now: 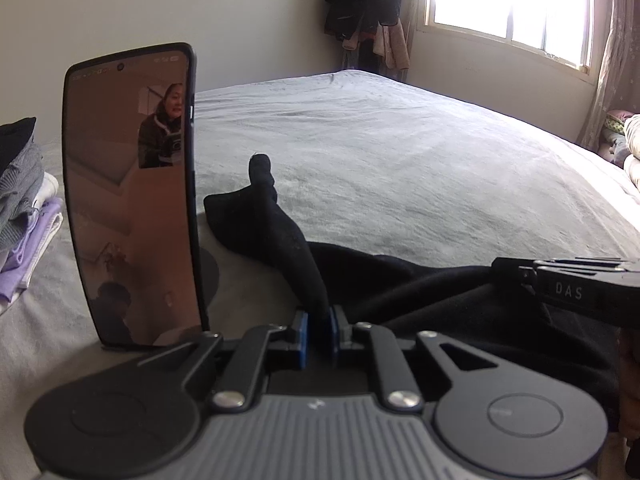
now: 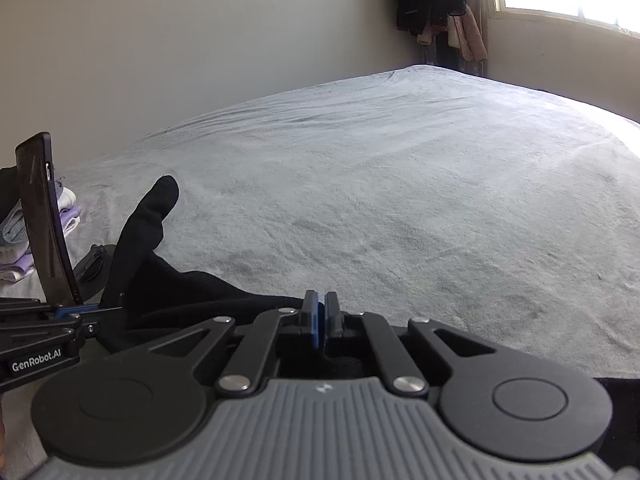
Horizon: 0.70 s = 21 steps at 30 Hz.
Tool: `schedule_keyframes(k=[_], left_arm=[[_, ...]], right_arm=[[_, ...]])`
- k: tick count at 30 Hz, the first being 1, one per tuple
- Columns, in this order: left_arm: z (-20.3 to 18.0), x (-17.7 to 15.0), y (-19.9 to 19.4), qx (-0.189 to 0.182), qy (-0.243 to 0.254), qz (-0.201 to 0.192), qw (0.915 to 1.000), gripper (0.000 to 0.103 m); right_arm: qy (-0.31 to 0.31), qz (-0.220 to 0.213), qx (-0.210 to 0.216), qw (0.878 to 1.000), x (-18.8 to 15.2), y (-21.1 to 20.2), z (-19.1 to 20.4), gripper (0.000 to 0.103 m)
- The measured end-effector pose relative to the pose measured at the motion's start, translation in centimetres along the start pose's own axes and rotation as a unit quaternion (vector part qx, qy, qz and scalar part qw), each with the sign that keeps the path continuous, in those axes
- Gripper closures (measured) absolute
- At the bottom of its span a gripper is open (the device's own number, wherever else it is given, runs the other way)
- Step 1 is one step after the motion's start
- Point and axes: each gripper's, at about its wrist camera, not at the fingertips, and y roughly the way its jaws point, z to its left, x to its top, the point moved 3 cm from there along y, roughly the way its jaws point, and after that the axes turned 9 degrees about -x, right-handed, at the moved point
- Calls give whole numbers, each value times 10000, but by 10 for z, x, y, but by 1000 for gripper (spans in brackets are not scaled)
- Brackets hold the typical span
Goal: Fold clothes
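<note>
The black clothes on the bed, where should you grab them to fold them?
Best by an edge or corner. The left gripper is shut on a raised strip of the black garment, lifted off the grey bedsheet. I'd take the flat part at its near edge, coming in low from this side, since it lies spread there.

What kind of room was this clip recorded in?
Most likely a bedroom: a wide bed under a grey sheet, clothes hanging in the corner by the window, and a stack of folded clothes.
</note>
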Motion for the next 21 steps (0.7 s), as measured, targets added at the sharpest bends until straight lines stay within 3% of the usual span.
schedule_keyframes(k=[3,7,14,19,21], left_arm=[[0,12,2,172,164,-121,9996,63],[-4,31,5,371,293,-114,9988,63],[-23,80,30,769,674,146,9947,53],[-23,101,78,1571,698,632,9831,51],[-18,105,89,1729,571,808,9800,53]], right_arm=[[125,50,125,9998,-2,-1,-5,100],[445,93,388,9982,-5,0,-17,99],[814,157,696,9941,-6,1,-25,95],[885,139,811,9927,-4,0,-27,95],[911,136,858,9920,-4,0,-28,95]])
